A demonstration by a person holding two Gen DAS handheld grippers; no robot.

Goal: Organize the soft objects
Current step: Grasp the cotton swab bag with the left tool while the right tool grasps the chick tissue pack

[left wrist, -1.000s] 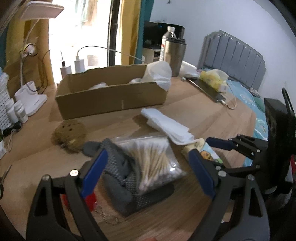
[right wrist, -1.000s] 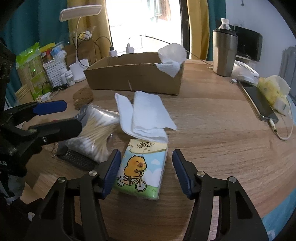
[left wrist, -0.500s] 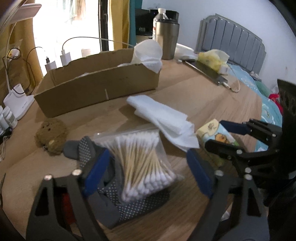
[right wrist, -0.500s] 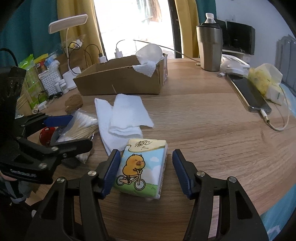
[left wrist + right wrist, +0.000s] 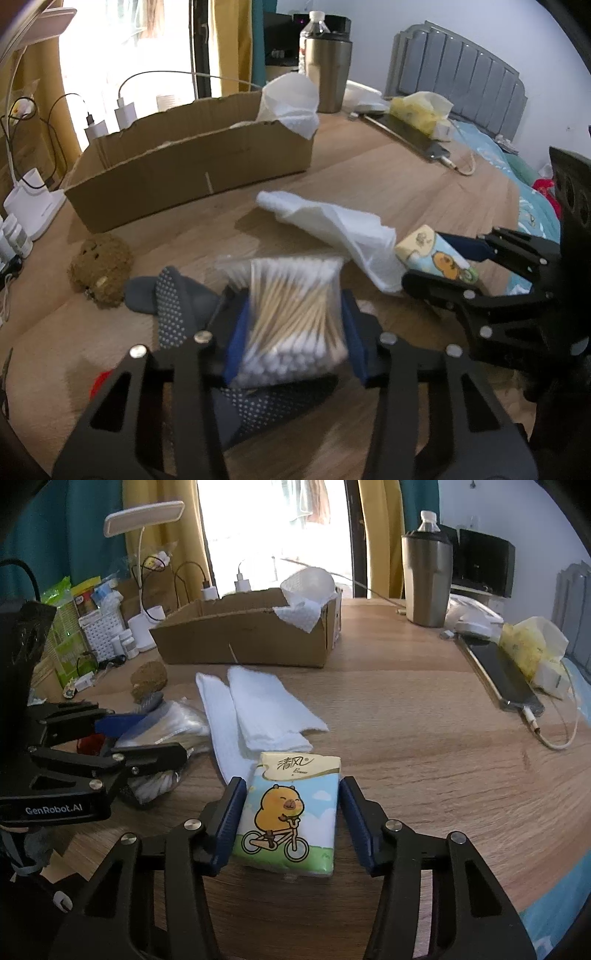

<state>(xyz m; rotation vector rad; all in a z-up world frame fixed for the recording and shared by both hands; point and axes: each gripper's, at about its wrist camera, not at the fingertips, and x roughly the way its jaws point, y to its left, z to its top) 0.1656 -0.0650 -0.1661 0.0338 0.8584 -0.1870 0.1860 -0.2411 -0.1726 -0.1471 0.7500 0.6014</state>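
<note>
Compared with a second earlier, the left hand-held gripper point(image 5: 291, 338) has just been closing: its blue pads, then spread wide on either side, now press the flanks of the clear plastic bag of cotton swabs point(image 5: 291, 314), which bulges slightly between them. The right hand-held gripper point(image 5: 291, 823) has narrowed a little around the tissue pack point(image 5: 291, 812); its left pad meets the pack's edge, while at the right pad contact cannot be told.

Largest to smallest: the round wood-grain tabletop point(image 5: 424, 746); beyond both hand-held grippers, a long shallow cardboard box point(image 5: 192, 173) with torn rim and crumpled white paper at its right end; just ahead, between the two grippers, folded white paper towels point(image 5: 266, 712), soft and quilted. Under the swab bag lies a grey fabric piece point(image 5: 173, 310) with a dotted grip texture. The tissue pack is a flat, glossy rectangle printed with a cartoon animal on a bicycle. Ahead and left of the left hand-held gripper sits a small, fuzzy brown plush point(image 5: 101, 271).
</note>
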